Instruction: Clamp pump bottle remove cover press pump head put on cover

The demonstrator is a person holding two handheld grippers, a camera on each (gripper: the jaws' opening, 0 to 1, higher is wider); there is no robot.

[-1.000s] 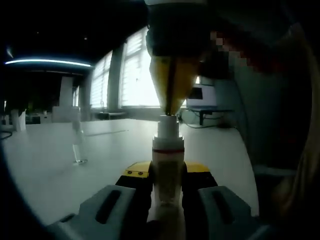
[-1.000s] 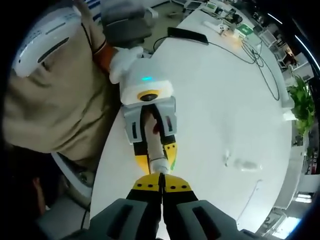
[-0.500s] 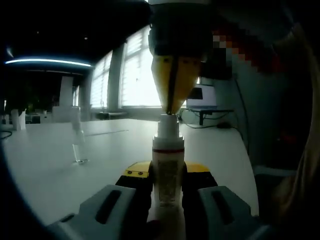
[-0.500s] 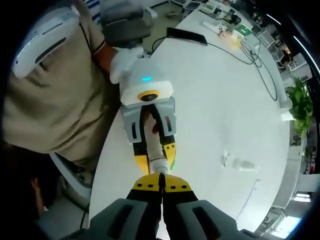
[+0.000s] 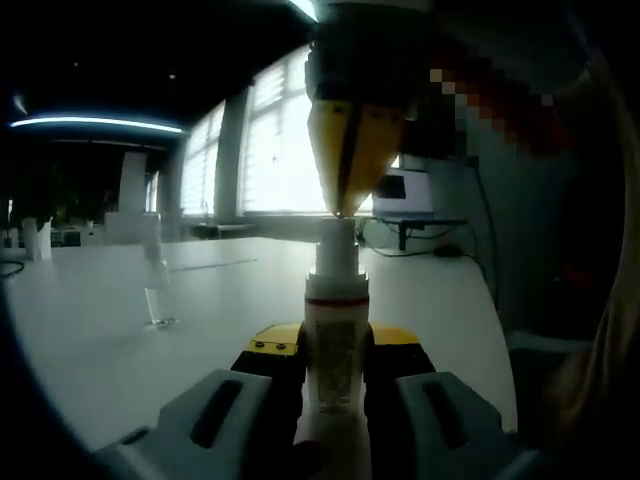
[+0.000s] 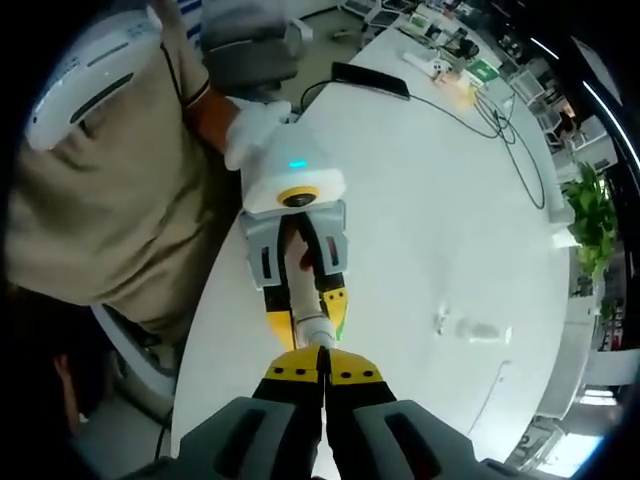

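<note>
The left gripper [image 5: 335,385], with grey jaws and yellow-and-black tips, is clamped on a slim white pump bottle [image 5: 334,350] with a thin red band below its neck. The bottle stands upright between the jaws, above the white counter [image 5: 200,300] near the counter's edge on the person's side. In the right gripper view the same bottle [image 6: 305,312] lies along the left gripper [image 6: 300,290], its top end pointing at the camera.

The right gripper [image 6: 322,378] has its yellow-tipped jaws pressed together with no gap showing and nothing held between them. In the left gripper view it [image 5: 345,200] comes down from above, and its closed yellow tips sit on or just over the white pump head [image 5: 335,240]; whether they touch cannot be told.

A small clear plastic cover [image 5: 155,285] stands upright on the counter, well apart from the bottle, out toward the counter's middle. In the right gripper view the clear cover [image 6: 470,328] shows as a faint shape on the bare white surface.

A person in a beige shirt [image 6: 110,190] stands at the counter's edge, with a white-gloved hand [image 6: 255,130] on the back of the left gripper. At the counter's far end lie a black flat device [image 6: 370,80] and dark cables [image 6: 500,120], and a green plant [image 6: 590,215] stands beyond the counter's edge.
</note>
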